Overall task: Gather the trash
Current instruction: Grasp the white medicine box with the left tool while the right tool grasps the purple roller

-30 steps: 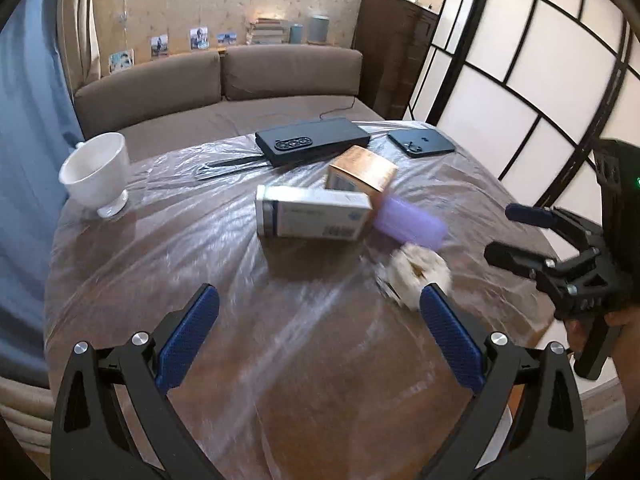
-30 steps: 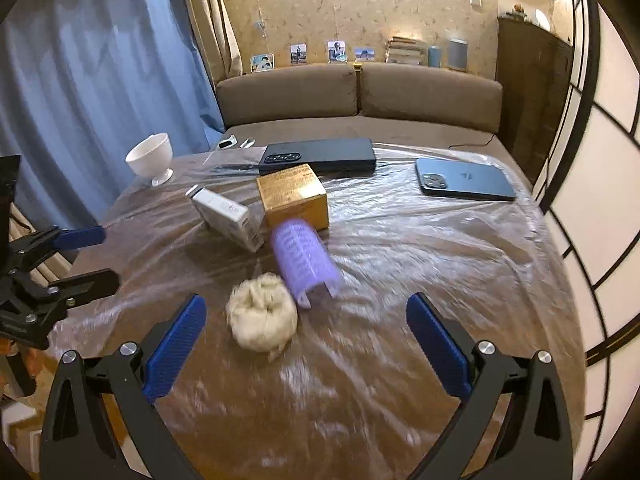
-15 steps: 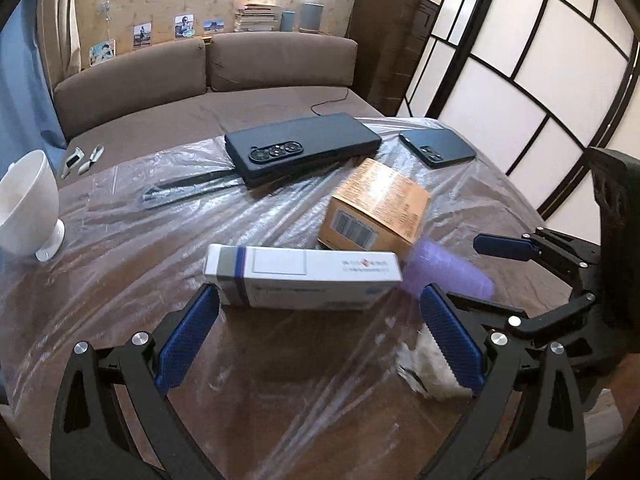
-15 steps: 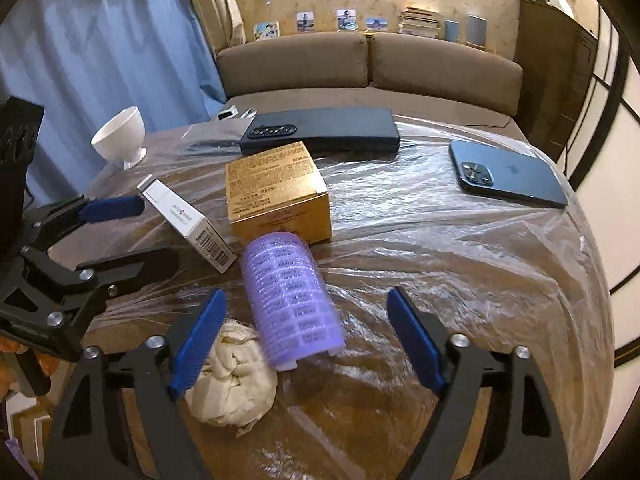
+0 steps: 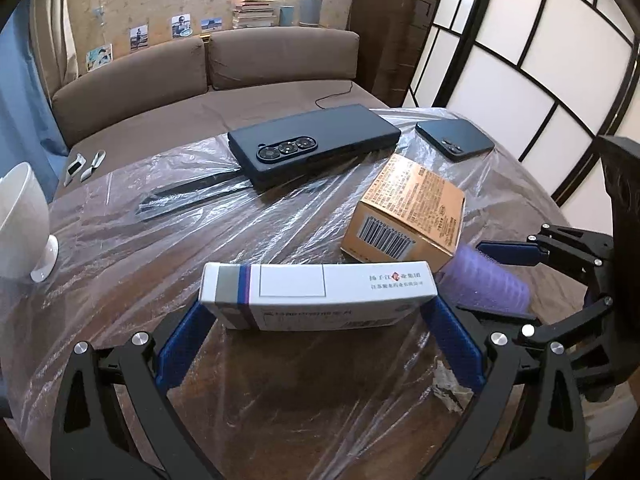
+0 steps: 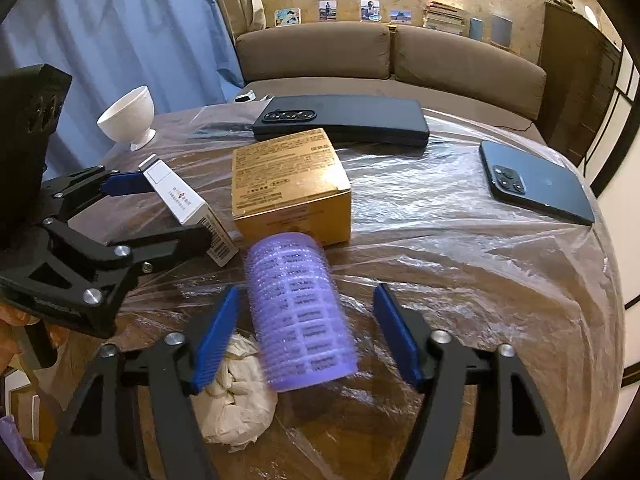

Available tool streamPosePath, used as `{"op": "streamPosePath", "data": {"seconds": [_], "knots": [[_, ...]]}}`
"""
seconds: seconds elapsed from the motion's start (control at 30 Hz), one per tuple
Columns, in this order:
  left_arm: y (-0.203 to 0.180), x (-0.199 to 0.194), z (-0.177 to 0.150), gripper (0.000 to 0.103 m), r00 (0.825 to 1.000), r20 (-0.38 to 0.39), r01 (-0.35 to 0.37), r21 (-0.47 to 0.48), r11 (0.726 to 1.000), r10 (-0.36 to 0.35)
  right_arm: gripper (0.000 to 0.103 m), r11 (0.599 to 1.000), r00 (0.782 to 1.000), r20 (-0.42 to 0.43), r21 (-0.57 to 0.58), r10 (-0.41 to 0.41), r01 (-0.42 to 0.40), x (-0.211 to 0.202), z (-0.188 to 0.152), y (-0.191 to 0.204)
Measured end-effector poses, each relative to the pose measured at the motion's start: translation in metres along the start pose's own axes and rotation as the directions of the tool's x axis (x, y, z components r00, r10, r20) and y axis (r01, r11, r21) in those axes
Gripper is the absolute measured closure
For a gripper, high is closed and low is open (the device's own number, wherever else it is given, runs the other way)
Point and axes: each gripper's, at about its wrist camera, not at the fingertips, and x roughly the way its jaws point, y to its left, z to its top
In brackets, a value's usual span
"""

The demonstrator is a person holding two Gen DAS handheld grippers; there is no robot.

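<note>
The left gripper [image 5: 318, 314] straddles a long white cardboard box [image 5: 320, 294] on the plastic-covered round table [image 5: 280, 400], blue pads at its ends, contact unclear. The right gripper [image 6: 306, 330], jaws closing, flanks an untouched purple ribbed hair roller [image 6: 302, 312] beside a crumpled white tissue wad [image 6: 236, 400].

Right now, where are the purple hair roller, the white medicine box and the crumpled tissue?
purple hair roller [image 6: 302, 312]: right wrist view, middle of its bristled side.
white medicine box [image 5: 320, 286]: left wrist view, middle of its top face.
crumpled tissue [image 6: 234, 404]: right wrist view, centre of the wad.
</note>
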Motion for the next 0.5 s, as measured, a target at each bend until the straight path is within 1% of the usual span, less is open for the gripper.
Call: {"op": "streamPosePath", "data": {"seconds": [0.1, 0.17, 0.23, 0.33, 0.5], "knots": [[0.002, 0.002, 0.001, 0.002, 1.000, 0.002, 0.013, -0.003, 1.000, -0.013, 0.048, 1.000, 1.000, -0.003, 0.000, 0.011, -0.011, 0.002, 0.001, 0.000], [0.004, 0.002, 0.001, 0.002, 1.000, 0.012, 0.019, -0.010, 1.000, -0.019, 0.050, 1.000, 1.000, -0.003, 0.004, 0.022, -0.022, 0.002, 0.002, -0.001], [0.006, 0.003, 0.002, 0.002, 1.000, 0.019, 0.015, -0.011, 1.000, -0.015, 0.058, 1.000, 1.000, 0.000, 0.007, 0.027, -0.027, 0.002, 0.001, -0.001], [0.006, 0.003, 0.001, 0.002, 0.999, 0.036, -0.014, -0.005, 1.000, 0.014, 0.060, 1.000, 1.000, 0.008, 0.000, 0.021, -0.021, 0.000, 0.000, -0.001], [0.009, -0.002, -0.002, 0.003, 0.999, 0.047, -0.008, -0.028, 1.000, 0.010, 0.060, 0.999, 0.999, 0.043, 0.025, 0.021, -0.022, -0.012, -0.002, -0.005]]}}
